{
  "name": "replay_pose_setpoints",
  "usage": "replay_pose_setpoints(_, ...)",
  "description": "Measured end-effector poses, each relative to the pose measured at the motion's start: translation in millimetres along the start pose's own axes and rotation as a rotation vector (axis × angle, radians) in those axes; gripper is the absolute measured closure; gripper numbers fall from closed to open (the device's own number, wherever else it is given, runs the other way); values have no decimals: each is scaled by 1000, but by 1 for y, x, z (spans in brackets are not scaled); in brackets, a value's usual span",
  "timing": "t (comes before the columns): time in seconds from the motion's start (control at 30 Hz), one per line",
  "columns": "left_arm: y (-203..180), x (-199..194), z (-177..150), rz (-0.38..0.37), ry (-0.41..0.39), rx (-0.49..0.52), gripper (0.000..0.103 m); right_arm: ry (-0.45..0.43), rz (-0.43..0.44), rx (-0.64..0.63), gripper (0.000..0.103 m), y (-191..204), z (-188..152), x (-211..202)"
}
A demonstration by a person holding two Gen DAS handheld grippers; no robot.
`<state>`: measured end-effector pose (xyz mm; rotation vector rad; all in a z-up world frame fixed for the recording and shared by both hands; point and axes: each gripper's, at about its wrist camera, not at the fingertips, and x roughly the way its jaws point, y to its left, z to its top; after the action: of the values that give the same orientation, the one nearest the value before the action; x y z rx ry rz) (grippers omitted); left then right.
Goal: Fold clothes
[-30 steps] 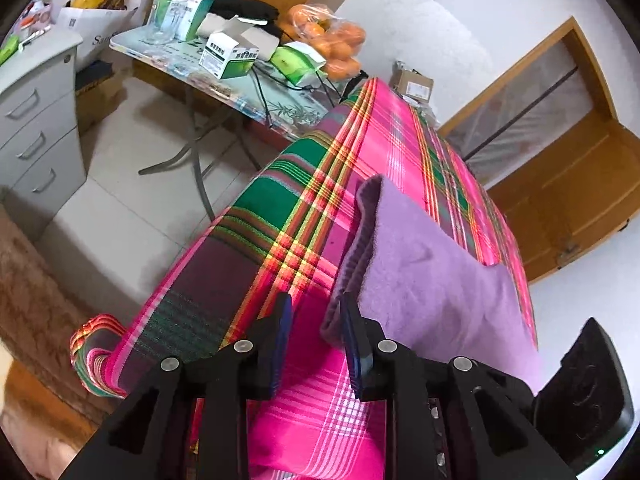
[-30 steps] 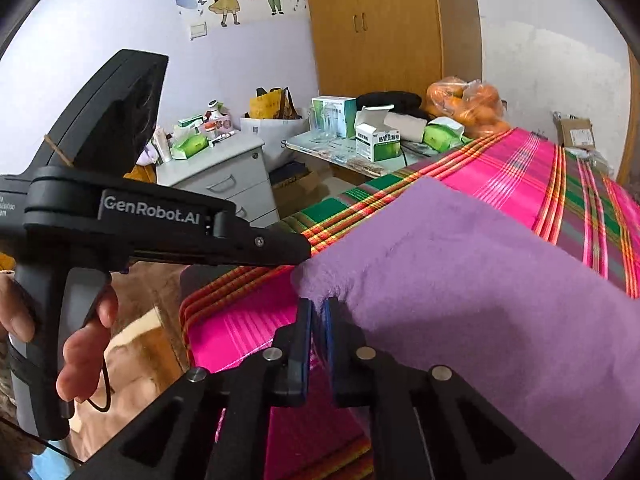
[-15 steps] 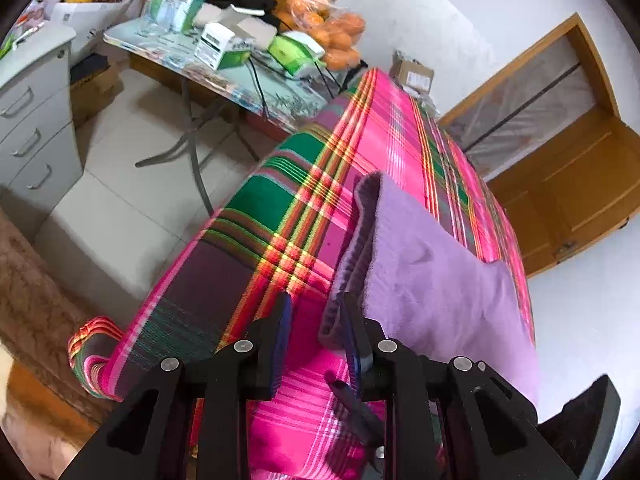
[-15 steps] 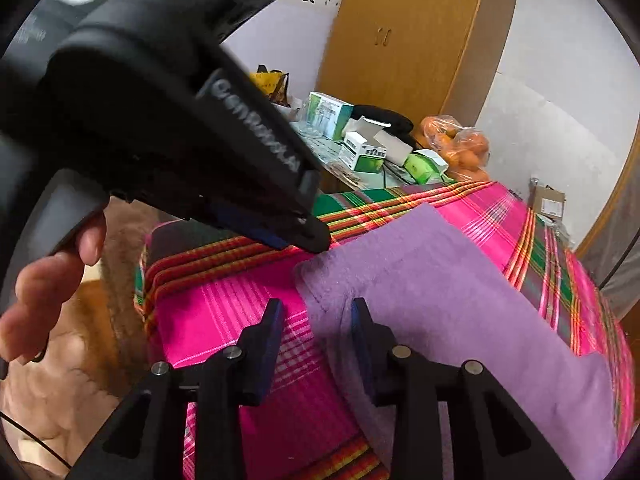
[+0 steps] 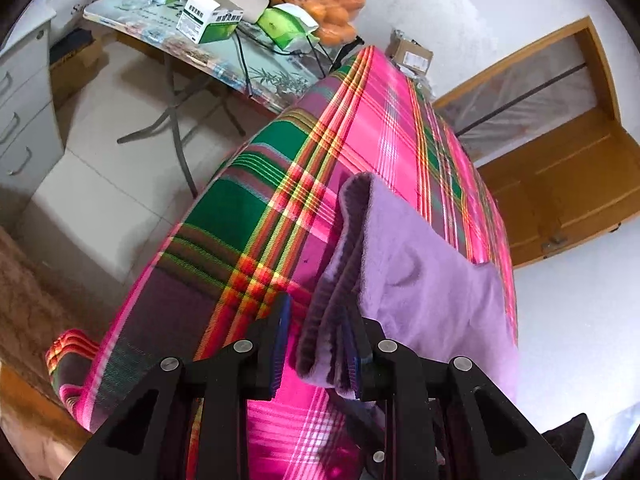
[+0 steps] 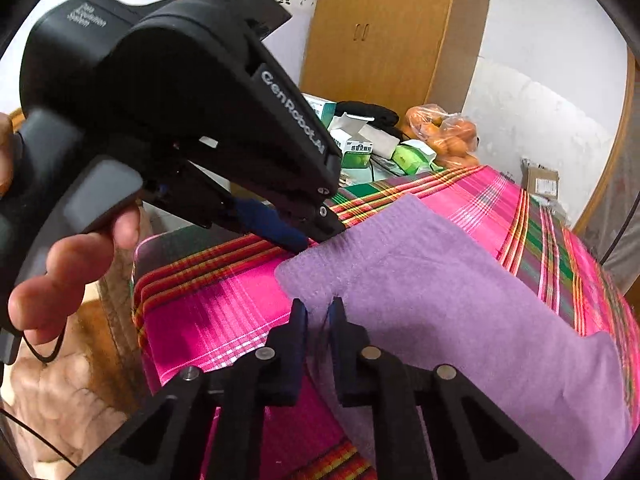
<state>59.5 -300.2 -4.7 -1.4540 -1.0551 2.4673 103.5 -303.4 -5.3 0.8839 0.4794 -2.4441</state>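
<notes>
A purple cloth (image 5: pixel 420 280), folded in several layers, lies on a bed under a pink and green plaid cover (image 5: pixel 260 220). My left gripper (image 5: pixel 318 344) is open, and the cloth's layered near edge sits between its fingers, against the right one. In the right wrist view the same purple cloth (image 6: pixel 460 300) spreads to the right. My right gripper (image 6: pixel 318 316) is shut on its puckered front edge. The left gripper (image 6: pixel 316 238), held by a hand (image 6: pixel 60 272), reaches the cloth's far left corner.
A folding table (image 5: pixel 224 60) left of the bed carries boxes and a bag of oranges (image 5: pixel 324 0). A grey drawer unit (image 5: pixel 20 120) stands farther left, on tiled floor. A wooden door (image 5: pixel 560 180) and a wardrobe (image 6: pixel 384 28) line the walls.
My right gripper opened, shifted along the front edge and has shut on the cloth. My left gripper has moved forward, so the cloth's edge now lies between its open fingers.
</notes>
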Motion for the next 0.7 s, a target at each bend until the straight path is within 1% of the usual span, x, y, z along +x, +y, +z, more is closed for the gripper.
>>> replay_pose_setpoints(0.07, -2, 0, 1, -26, 6, 6, 77, -9, 19, 22, 94, -4, -1, -2)
replay_pose_setpoints(0.2, 4, 0, 4, -89, 16, -51, 77, -27, 44, 53, 96, -9, -5, -8)
replay_pose_setpoints(0.27, 7, -2, 3, -123, 8, -77, 77, -29, 53, 63, 96, -11, -5, -9)
replay_pose_setpoints(0.3, 9, -2, 3, -143, 3, -93, 72, -31, 57, 66, 96, -12, -5, -9)
replay_pose_setpoints(0.33, 11, -2, 3, -163, -2, -109, 63, -32, 61, 70, 96, -13, -5, -9)
replay_pose_setpoints(0.37, 13, -3, 3, -184, -6, -125, 48, -35, 64, 71, 96, -13, -5, -10)
replay_pose_setpoints(0.4, 14, -1, 2, -210, 1, -140, 44, -37, 67, 74, 97, -13, -6, -11)
replay_pose_setpoints(0.47, 15, 4, 3, -257, 33, -165, 44, -43, 74, 77, 97, -13, -7, -13)
replay_pose_setpoints(0.57, 9, 9, 6, -228, 43, -157, 44, -53, 80, 82, 97, -15, -7, -16)
replay_pose_setpoints(0.7, 3, 21, 12, -226, 72, -165, 44, -71, 86, 91, 98, -18, -8, -24)
